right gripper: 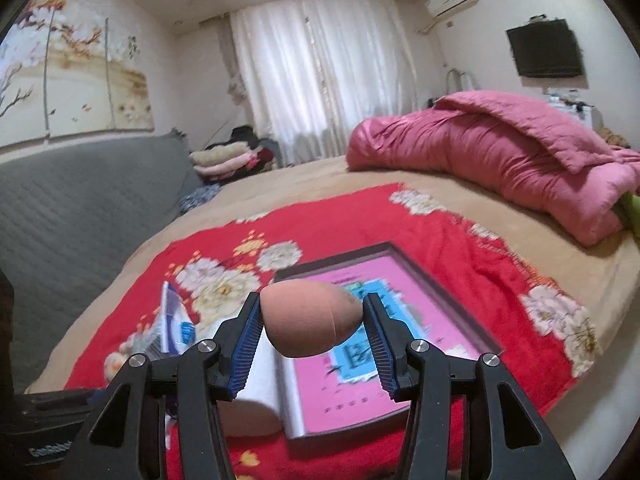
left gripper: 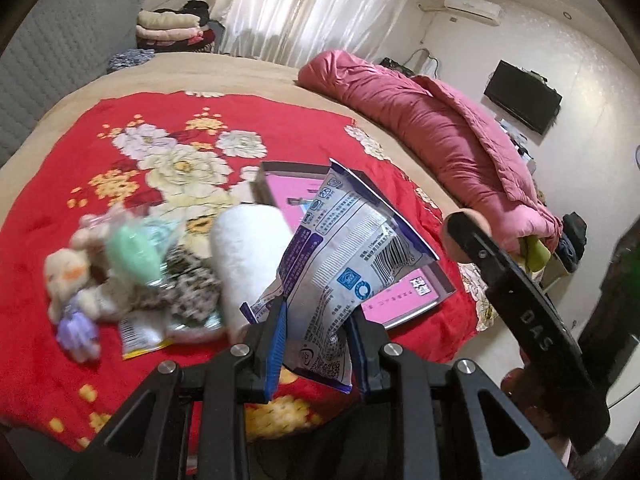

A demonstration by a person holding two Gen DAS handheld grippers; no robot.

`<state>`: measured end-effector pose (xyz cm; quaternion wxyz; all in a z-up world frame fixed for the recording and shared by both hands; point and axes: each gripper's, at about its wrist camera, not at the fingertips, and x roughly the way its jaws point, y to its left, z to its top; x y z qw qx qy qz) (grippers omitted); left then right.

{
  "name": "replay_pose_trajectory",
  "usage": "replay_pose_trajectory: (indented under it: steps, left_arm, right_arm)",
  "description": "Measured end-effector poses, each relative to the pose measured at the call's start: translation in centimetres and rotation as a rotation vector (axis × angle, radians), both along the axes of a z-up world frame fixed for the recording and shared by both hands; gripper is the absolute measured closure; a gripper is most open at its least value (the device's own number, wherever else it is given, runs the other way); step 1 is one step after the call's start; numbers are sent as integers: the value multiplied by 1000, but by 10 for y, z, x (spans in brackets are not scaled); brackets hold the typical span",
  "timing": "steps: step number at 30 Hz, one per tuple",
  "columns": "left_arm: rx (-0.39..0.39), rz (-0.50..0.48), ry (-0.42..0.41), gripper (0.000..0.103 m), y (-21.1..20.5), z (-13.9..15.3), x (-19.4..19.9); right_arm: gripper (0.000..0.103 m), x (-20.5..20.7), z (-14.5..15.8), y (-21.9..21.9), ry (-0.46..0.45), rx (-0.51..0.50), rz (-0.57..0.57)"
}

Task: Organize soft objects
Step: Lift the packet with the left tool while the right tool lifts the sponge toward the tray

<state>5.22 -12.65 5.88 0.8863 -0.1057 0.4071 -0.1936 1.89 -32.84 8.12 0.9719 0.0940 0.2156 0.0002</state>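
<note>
My left gripper is shut on a white and purple plastic packet and holds it above the red floral blanket. My right gripper is shut on a peach egg-shaped sponge, held over a shallow box with a pink bottom. The box also shows in the left wrist view, behind the packet. A white rolled towel, a green pouch, plush toys and a yellow-edged sachet lie in a blurred heap left of the box.
A rolled pink quilt lies along the bed's far right side. A grey padded headboard is at the left. Folded blankets are stacked beyond the bed by white curtains. The right gripper's arm crosses the right side.
</note>
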Motion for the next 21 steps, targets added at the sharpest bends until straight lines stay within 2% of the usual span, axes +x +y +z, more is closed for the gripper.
replay_pose_trajectory:
  steps: [3, 5, 13, 21]
  left_arm:
    - [4, -23, 5, 74, -20, 1, 10]
    - [28, -35, 2, 74, -37, 2, 17]
    - [45, -47, 90, 74, -90, -19, 47]
    - [130, -55, 172, 74, -115, -51, 63]
  right_arm:
    - [51, -4, 5, -6, -37, -142, -41]
    - [51, -6, 3, -17, -48, -183, -66]
    - [50, 5, -16, -57, 39, -151, -119]
    - [50, 17, -36, -73, 110, -130, -131]
